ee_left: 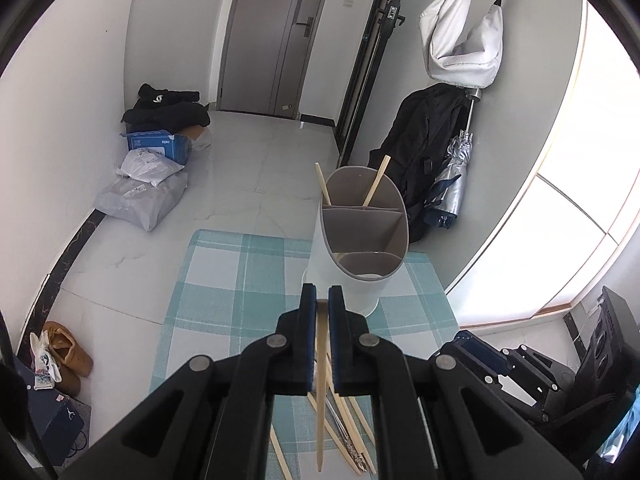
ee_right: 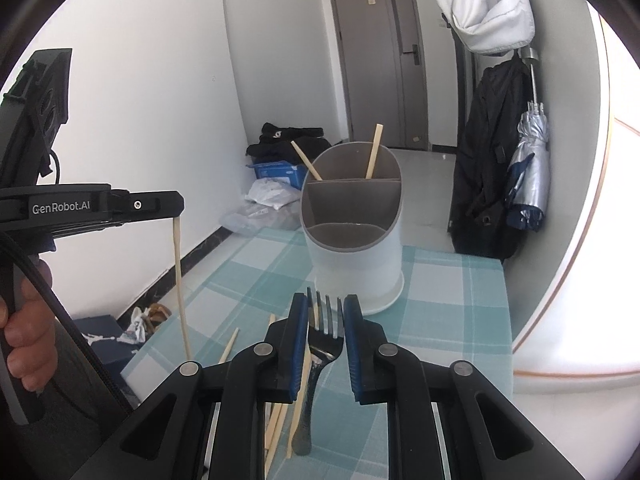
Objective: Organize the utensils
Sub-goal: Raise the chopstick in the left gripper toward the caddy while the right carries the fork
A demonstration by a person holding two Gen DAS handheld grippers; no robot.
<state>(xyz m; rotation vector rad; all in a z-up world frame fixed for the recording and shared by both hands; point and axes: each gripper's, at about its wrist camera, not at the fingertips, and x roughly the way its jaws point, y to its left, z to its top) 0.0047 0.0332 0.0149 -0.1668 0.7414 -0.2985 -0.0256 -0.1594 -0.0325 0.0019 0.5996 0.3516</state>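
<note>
Step in hand: carrying utensils to the holder, both hands loaded. Left gripper (ee_left: 322,300) clamped nearly shut on 1 chopstick (ee_left: 320,380), gripped at its top end; in the right wrist view that stick hangs almost straight down from the jaws, its lower tip clear above the desk (ee_right: 452,304). Right gripper (ee_right: 325,312) holds a metal fork (ee_right: 325,336), pads closed on the sides of its head, tines pointing ahead past the fingertips, handle trailing back under the gripper toward the camera. The utensil holder (ee_right: 356,256) stands just ahead of both grippers on the checked cloth, a white oval tub with 3 grey compartments; the far compartment already has 2 chopsticks (ee_right: 374,152) leaning in it, the middle and near ones look empty. Several loose chopsticks (ee_right: 276,412) lie on the cloth below and behind the right gripper. Next move, as I judge it: the left gripper goes forward over the far compartment and lets the hanging stick drop in tip first; the fork needs tipping upright before it goes into another compartment. Risk: the stick swinging against the rim.
</note>
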